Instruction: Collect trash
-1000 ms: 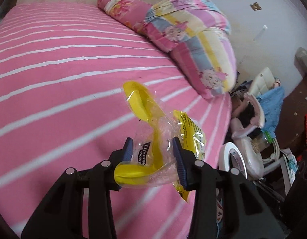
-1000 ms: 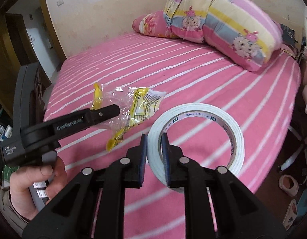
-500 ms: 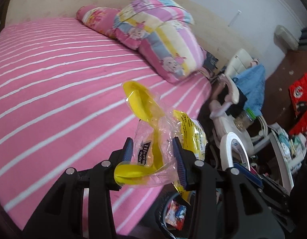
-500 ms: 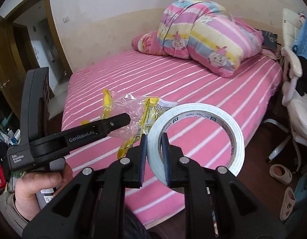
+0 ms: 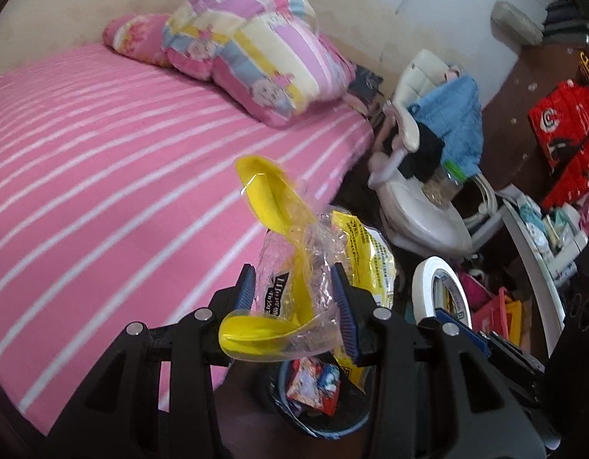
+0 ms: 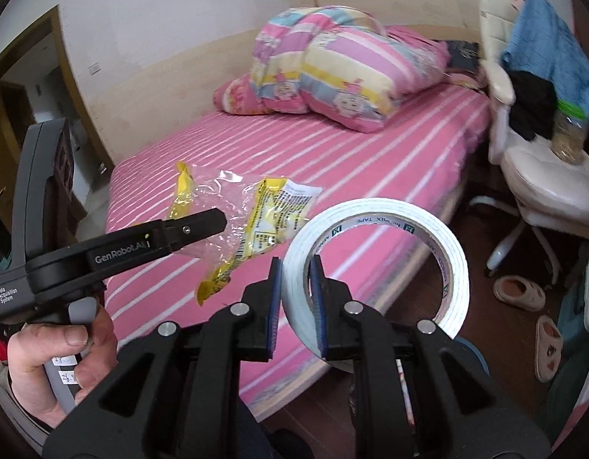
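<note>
My left gripper [image 5: 296,306] is shut on a crumpled clear and yellow plastic wrapper [image 5: 306,267], held in the air past the bed's edge. Below it on the floor stands a dark trash bin [image 5: 344,426] with a red and blue packet inside. My right gripper [image 6: 296,302] is shut on the wall of a white tape roll [image 6: 386,264], held upright. In the right wrist view the left gripper [image 6: 202,222] shows from the side, with the wrapper [image 6: 256,222] and a hand [image 6: 61,367] on its handle. The tape roll [image 5: 441,290] also appears in the left wrist view.
A bed [image 5: 114,176] with a pink striped sheet carries a folded colourful quilt [image 5: 264,46]. A white chair [image 6: 543,176] piled with blue and black clothes stands beside it. Slippers [image 6: 520,292] lie on the brown floor. Red packs [image 5: 566,130] and clutter fill the right side.
Both grippers have moved off the bed toward the floor beside it, still gripping the wrapper and the tape roll. The trash bin has come into view under the left gripper.
</note>
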`<action>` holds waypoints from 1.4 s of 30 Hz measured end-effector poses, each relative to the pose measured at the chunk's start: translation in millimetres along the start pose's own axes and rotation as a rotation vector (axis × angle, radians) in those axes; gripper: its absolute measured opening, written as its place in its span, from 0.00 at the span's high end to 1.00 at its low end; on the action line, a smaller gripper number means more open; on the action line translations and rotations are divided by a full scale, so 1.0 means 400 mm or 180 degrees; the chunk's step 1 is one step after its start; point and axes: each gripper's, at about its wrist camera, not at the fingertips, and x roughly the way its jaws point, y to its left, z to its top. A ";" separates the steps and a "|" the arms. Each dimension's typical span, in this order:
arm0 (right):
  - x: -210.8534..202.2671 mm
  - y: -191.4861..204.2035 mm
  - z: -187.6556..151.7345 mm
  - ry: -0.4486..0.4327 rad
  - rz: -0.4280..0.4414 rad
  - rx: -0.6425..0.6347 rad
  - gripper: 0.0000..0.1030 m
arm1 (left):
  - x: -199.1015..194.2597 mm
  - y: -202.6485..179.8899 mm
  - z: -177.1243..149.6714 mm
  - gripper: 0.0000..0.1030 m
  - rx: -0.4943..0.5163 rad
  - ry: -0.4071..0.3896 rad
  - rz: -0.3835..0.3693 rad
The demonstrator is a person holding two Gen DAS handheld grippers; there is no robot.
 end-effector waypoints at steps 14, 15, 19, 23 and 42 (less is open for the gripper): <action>-0.001 -0.244 -0.167 0.0332 -0.0321 0.0558 0.85 | 0.280 -0.136 -0.185 0.62 0.0184 0.0961 -0.0148; 0.006 -0.259 -0.181 0.0370 -0.0333 0.0604 0.85 | 0.299 -0.145 -0.198 0.62 0.0204 0.1024 -0.0143; 0.025 -0.301 -0.233 0.0491 -0.0373 0.0718 0.85 | 0.363 -0.168 -0.244 0.62 0.0248 0.1248 -0.0157; 0.049 -0.340 -0.272 0.0590 -0.0406 0.0831 0.85 | 0.425 -0.188 -0.290 0.62 0.0369 0.1464 -0.0121; 0.056 -0.415 -0.330 0.0696 -0.0724 0.0985 0.36 | 0.486 -0.205 -0.313 0.18 0.0435 0.1537 -0.0119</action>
